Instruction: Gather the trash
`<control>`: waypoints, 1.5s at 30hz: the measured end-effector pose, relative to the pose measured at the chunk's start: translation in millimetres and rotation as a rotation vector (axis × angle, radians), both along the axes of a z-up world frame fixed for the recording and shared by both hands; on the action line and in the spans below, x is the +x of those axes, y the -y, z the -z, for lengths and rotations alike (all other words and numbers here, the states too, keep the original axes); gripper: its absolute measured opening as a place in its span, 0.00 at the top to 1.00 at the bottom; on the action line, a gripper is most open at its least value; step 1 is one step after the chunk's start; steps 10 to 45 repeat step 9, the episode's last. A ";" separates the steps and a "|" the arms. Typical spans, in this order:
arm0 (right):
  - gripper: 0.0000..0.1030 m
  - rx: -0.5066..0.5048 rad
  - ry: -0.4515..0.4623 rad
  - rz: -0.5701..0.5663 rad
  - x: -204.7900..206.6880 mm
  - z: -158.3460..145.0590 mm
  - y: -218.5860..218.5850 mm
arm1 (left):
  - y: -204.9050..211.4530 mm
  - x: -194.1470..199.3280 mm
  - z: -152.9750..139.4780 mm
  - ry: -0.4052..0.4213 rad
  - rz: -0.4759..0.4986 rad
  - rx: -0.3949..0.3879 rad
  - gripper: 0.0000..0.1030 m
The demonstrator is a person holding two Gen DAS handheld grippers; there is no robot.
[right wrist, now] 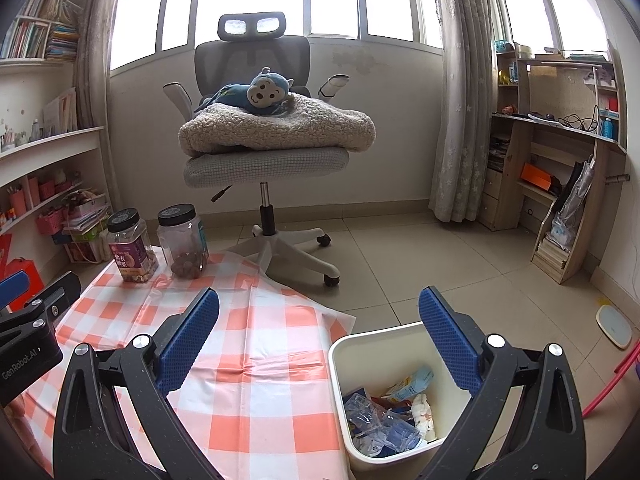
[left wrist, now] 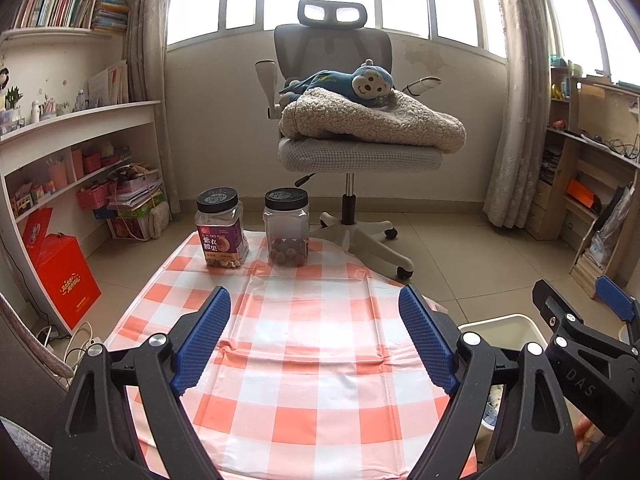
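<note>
A white trash bin (right wrist: 340, 364) stands on the floor just right of the checked cloth; inside lie crumpled clear plastic (right wrist: 376, 420), a small carton (right wrist: 412, 384) and tissue. Its rim also shows in the left wrist view (left wrist: 500, 322). My right gripper (right wrist: 320, 336) is open and empty, held above the bin's left rim. My left gripper (left wrist: 316, 338) is open and empty, held above the orange-and-white checked cloth (left wrist: 304, 360). No loose trash shows on the cloth.
Two black-lidded jars stand at the cloth's far edge: a labelled one (left wrist: 221, 232) and a clear one with round snacks (left wrist: 286, 232). An office chair (left wrist: 348, 152) with blanket and monkey plush stands behind. Shelves line both walls. A red gift bag (left wrist: 64, 276) stands at left.
</note>
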State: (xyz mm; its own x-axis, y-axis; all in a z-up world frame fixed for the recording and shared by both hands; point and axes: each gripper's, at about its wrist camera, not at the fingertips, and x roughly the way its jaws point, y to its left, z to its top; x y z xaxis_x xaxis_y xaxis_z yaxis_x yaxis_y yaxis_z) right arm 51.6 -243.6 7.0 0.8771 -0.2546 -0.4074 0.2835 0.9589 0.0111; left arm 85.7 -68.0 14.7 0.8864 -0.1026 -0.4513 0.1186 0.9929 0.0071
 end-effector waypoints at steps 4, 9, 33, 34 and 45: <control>0.07 0.000 0.004 0.000 -0.4 -0.5 0.4 | 1.7 -0.7 0.0 0.001 -0.021 0.012 0.09; 0.07 -0.005 0.011 0.003 0.0 -2.4 -0.2 | -0.6 2.3 1.9 -0.031 -0.023 -0.004 0.07; 0.07 -0.005 0.011 0.003 0.0 -2.4 -0.2 | -0.6 2.3 1.9 -0.031 -0.023 -0.004 0.07; 0.07 -0.005 0.011 0.003 0.0 -2.4 -0.2 | -0.6 2.3 1.9 -0.031 -0.023 -0.004 0.07; 0.07 -0.005 0.011 0.003 0.0 -2.4 -0.2 | -0.6 2.3 1.9 -0.031 -0.023 -0.004 0.07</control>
